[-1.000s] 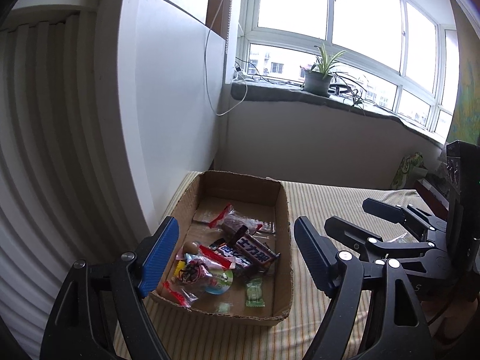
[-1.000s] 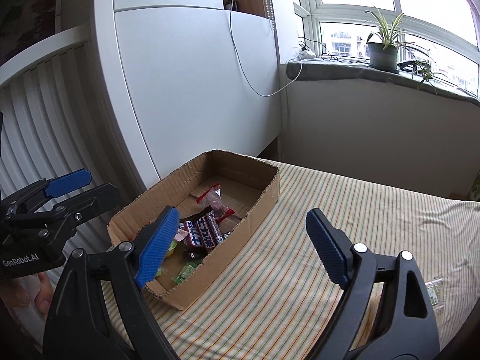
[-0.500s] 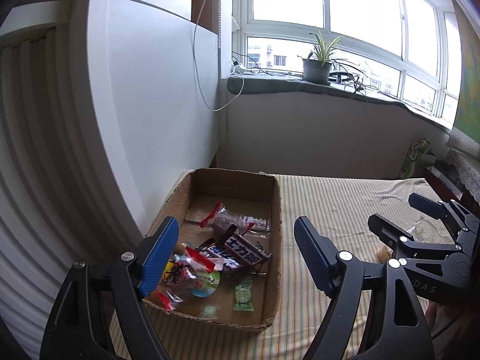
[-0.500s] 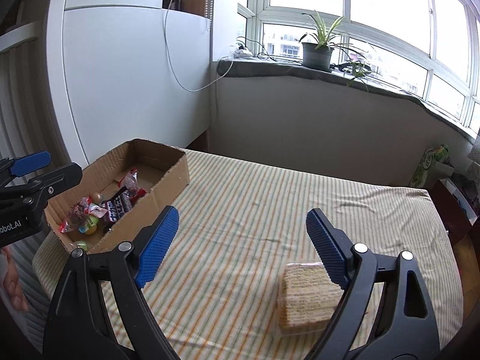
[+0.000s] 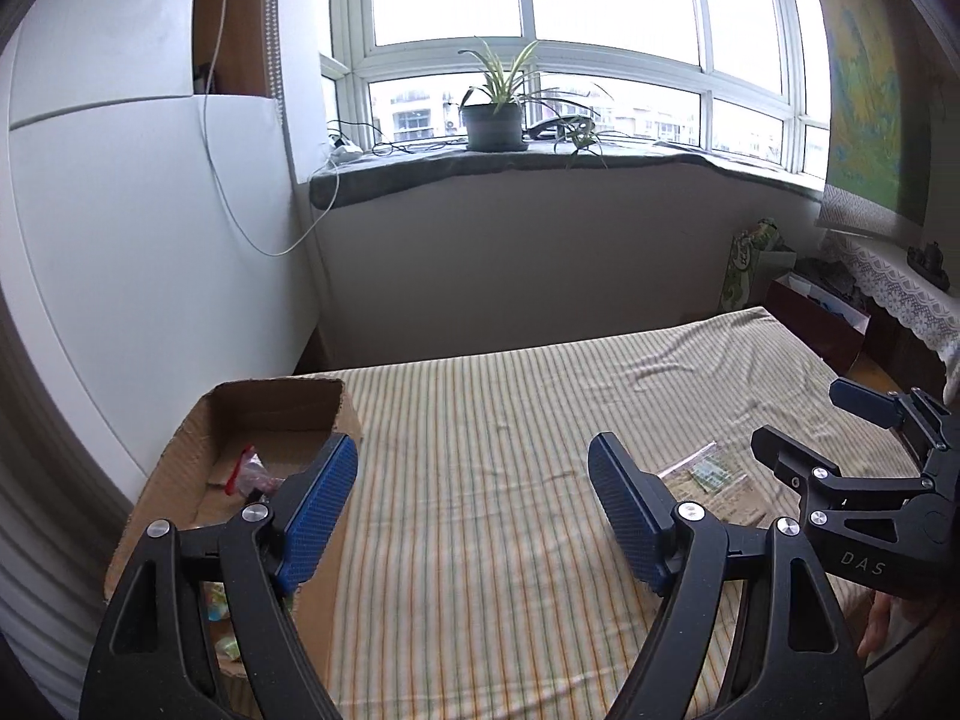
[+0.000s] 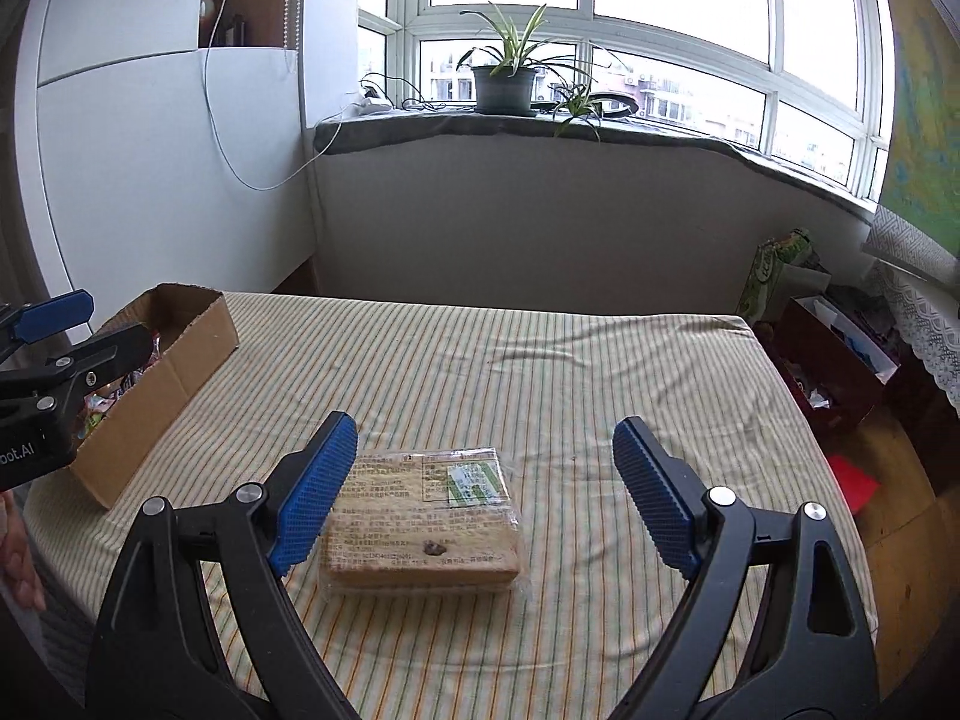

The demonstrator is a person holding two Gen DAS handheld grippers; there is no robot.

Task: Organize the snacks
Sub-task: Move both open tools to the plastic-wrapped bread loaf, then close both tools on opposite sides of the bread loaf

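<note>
Right gripper (image 6: 483, 495) swung from box | wafer pack (image 6: 423, 519) between spread fingers (untouched) | left gripper (image 5: 471, 507) agape, empty

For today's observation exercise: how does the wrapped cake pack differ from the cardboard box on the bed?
The cake pack is sealed in clear wrap; the cardboard box is open-topped. The pack is a single snack lying alone mid-bed; the box holds many small snacks at the left edge. Both rest on the striped sheet.

Both wrist views toward shared window (image 5: 540, 42)
</note>
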